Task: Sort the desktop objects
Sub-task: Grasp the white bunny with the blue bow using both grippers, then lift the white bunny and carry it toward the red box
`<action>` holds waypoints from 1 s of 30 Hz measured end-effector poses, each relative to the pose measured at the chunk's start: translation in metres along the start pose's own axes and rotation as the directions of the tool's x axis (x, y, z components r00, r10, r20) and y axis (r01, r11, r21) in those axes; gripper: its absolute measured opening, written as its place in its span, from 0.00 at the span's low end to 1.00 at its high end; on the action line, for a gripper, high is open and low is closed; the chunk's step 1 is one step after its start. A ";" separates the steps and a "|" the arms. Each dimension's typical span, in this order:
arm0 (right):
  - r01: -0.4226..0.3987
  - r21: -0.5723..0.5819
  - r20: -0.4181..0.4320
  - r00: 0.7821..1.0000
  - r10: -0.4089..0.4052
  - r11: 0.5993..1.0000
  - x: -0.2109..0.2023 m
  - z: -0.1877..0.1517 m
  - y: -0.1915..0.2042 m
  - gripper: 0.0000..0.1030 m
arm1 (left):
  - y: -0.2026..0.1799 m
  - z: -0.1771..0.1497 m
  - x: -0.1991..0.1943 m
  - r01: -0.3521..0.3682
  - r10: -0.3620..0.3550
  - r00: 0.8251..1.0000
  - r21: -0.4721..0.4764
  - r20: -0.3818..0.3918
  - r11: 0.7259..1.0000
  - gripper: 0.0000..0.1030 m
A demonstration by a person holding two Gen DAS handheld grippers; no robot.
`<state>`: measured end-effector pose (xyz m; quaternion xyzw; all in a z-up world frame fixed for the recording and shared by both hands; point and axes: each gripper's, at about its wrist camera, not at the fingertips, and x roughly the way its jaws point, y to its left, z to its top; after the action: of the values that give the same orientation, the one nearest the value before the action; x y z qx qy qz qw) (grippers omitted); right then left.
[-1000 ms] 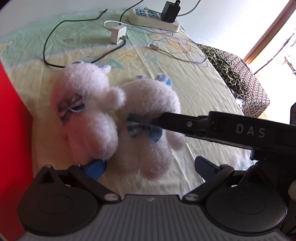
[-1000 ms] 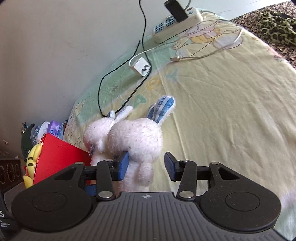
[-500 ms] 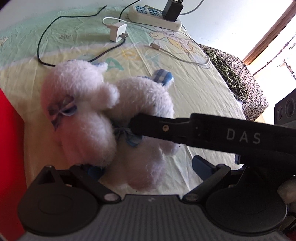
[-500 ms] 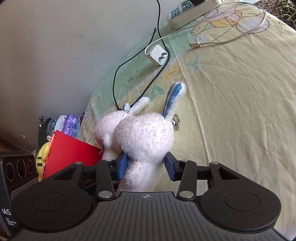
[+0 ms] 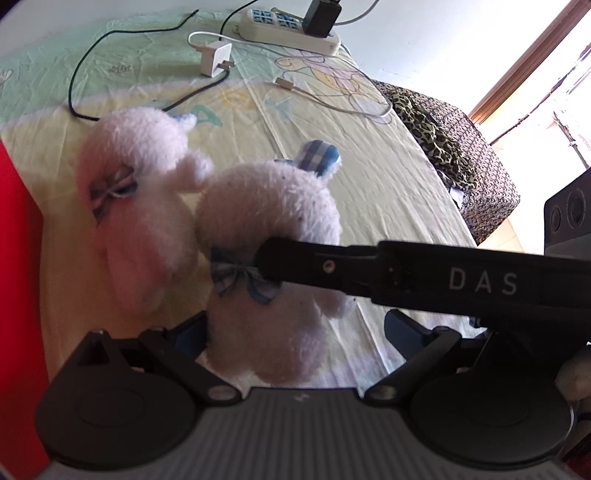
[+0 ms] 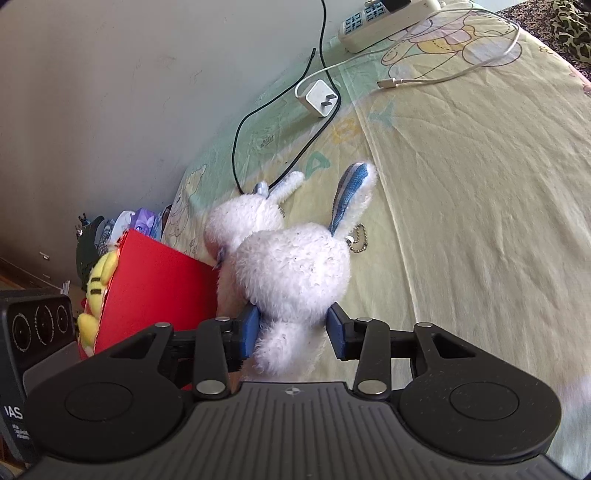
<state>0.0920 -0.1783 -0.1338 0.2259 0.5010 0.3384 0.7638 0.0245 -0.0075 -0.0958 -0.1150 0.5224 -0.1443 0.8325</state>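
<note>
Two white plush bunnies with blue bows lie on the yellow-green sheet. My right gripper [image 6: 293,332] is shut on the neck of the nearer bunny [image 6: 291,273], whose blue-lined ear [image 6: 351,192] points away. In the left wrist view this gripper [image 5: 269,260] comes in from the right as a black bar and clamps that bunny [image 5: 266,206] just above its bow. My left gripper [image 5: 295,332] stands open, its blue pads either side of that bunny's lower body. The second bunny [image 5: 136,184] lies to the left, a small gap apart, next to the red box [image 5: 14,258].
The red box [image 6: 155,280] holds a yellow plush [image 6: 99,273]. At the far end lie a white power strip [image 5: 288,29], a white charger [image 5: 216,59], a black cable [image 6: 314,129] and a white cable [image 6: 461,70]. A leopard-print cloth [image 5: 443,140] lies beyond the right edge.
The bunny held by the right gripper has come away from the second bunny, to the right, leaving a gap. Both cameras now sit closer above the two bunnies.
</note>
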 end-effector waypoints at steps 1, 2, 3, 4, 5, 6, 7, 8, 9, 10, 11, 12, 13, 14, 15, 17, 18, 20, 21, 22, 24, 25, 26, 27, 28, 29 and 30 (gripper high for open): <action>-0.004 -0.001 -0.011 1.000 0.004 1.000 -0.002 -0.002 0.001 0.41 | -0.001 -0.002 -0.003 -0.002 0.002 1.000 0.009 0.004 1.000 0.94; -0.007 -0.002 -0.022 1.000 0.007 1.000 -0.003 -0.005 0.003 0.41 | -0.003 -0.005 -0.005 0.000 0.000 1.000 0.022 0.007 1.000 0.94; -0.007 -0.003 -0.033 0.999 0.007 1.000 -0.004 -0.009 0.004 0.41 | -0.004 -0.009 -0.008 0.000 0.000 1.000 0.034 0.009 0.999 0.94; -0.007 -0.005 -0.043 0.999 0.007 1.000 -0.005 -0.013 0.005 0.41 | -0.007 -0.013 -0.011 0.000 0.000 1.000 0.045 0.011 0.999 0.94; -0.007 -0.010 -0.051 0.999 0.007 1.000 -0.007 -0.017 0.007 0.41 | -0.009 -0.017 -0.014 0.001 -0.002 1.000 0.055 0.014 0.998 0.94; -0.008 -0.016 -0.058 0.998 0.007 1.000 -0.009 -0.022 0.009 0.41 | -0.011 -0.021 -0.017 0.002 -0.004 1.000 0.063 0.018 0.998 0.94; -0.008 -0.022 -0.063 0.998 0.007 1.000 -0.011 -0.027 0.011 0.41 | -0.012 -0.026 -0.020 0.005 -0.006 1.000 0.070 0.021 0.998 0.94; -0.008 -0.029 -0.067 0.998 0.006 1.000 -0.013 -0.033 0.013 0.41 | -0.014 -0.031 -0.023 0.009 -0.010 1.000 0.074 0.022 0.997 0.94; -0.004 -0.038 -0.069 0.998 0.001 0.999 -0.016 -0.038 0.016 0.41 | -0.014 -0.036 -0.025 0.015 -0.016 1.000 0.074 0.020 0.997 0.94; 0.002 -0.050 -0.072 0.997 -0.006 0.999 -0.018 -0.044 0.019 0.41 | -0.014 -0.041 -0.026 0.020 -0.021 1.000 0.073 0.016 0.997 0.94; 0.008 -0.060 -0.075 0.997 -0.013 0.998 -0.019 -0.049 0.021 0.41 | -0.015 -0.046 -0.028 0.025 -0.026 1.000 0.072 0.010 0.997 0.94; 0.013 -0.067 -0.080 0.997 -0.019 0.998 -0.020 -0.055 0.022 0.41 | -0.016 -0.051 -0.028 0.028 -0.028 1.000 0.072 0.003 0.997 0.94; 0.016 -0.069 -0.086 0.996 -0.022 0.997 -0.021 -0.060 0.023 0.41 | -0.016 -0.057 -0.029 0.031 -0.031 1.000 0.072 -0.003 0.997 0.94; 0.016 -0.069 -0.092 0.996 -0.022 0.998 -0.022 -0.065 0.024 0.41 | -0.017 -0.062 -0.030 0.033 -0.032 0.999 0.072 -0.008 0.997 0.94; 0.015 -0.068 -0.097 0.995 -0.022 0.998 -0.023 -0.069 0.025 0.41 | -0.017 -0.066 -0.032 0.033 -0.033 0.999 0.071 -0.011 0.997 0.94; 0.014 -0.077 -0.099 0.995 -0.022 0.997 -0.025 -0.076 0.029 0.41 | -0.018 -0.075 -0.037 0.035 -0.034 0.999 0.070 -0.011 0.997 0.94; 0.015 -0.086 -0.097 0.995 -0.023 0.996 -0.026 -0.079 0.031 0.41 | -0.018 -0.077 -0.039 0.036 -0.036 0.999 0.070 -0.009 0.997 0.94; 0.016 -0.102 -0.093 0.995 -0.025 0.995 -0.028 -0.084 0.036 0.41 | -0.019 -0.082 -0.042 0.036 -0.035 0.999 0.072 -0.006 0.997 0.94; 0.015 -0.106 -0.093 0.995 -0.025 0.994 -0.028 -0.086 0.038 0.41 | -0.019 -0.084 -0.044 0.035 -0.034 0.999 0.072 -0.008 0.997 0.94; 0.013 -0.107 -0.095 0.995 -0.023 0.994 -0.028 -0.089 0.039 0.41 | -0.019 -0.085 -0.045 0.033 -0.032 0.999 0.071 -0.011 0.997 0.94; 0.007 -0.106 -0.101 0.995 -0.017 0.994 -0.027 -0.094 0.040 0.41 | -0.019 -0.089 -0.047 0.025 -0.023 0.999 0.072 -0.024 0.997 0.94; 0.004 -0.103 -0.105 0.994 -0.015 0.995 -0.026 -0.097 0.041 0.41 | -0.018 -0.091 -0.048 0.020 -0.017 0.999 0.074 -0.032 0.997 0.94; 0.003 -0.099 -0.107 0.994 -0.013 0.995 -0.025 -0.099 0.042 0.41 | -0.017 -0.093 -0.049 0.014 -0.011 0.999 0.076 -0.038 0.997 0.94; 0.003 -0.097 -0.105 0.994 -0.013 0.995 -0.024 -0.101 0.044 0.41 | -0.017 -0.094 -0.051 0.010 -0.006 0.999 0.079 -0.042 0.997 0.94; 0.004 -0.097 -0.101 0.995 -0.013 0.995 -0.025 -0.103 0.046 0.41 | -0.016 -0.095 -0.053 0.009 -0.005 0.999 0.083 -0.042 0.997 0.94; 0.007 -0.097 -0.095 0.995 -0.016 0.995 -0.026 -0.105 0.049 0.41 | -0.015 -0.096 -0.056 0.010 -0.006 0.999 0.087 -0.043 0.996 0.94; 0.010 -0.097 -0.089 0.996 -0.019 0.995 -0.026 -0.106 0.052 0.41 | -0.014 -0.096 -0.058 0.013 -0.009 0.999 0.093 -0.045 0.996 0.94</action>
<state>-0.0277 -0.1626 -0.1240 0.1698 0.5195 0.3664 0.7530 -0.0878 -0.0033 -0.0834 -0.0757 0.5329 -0.1757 0.8243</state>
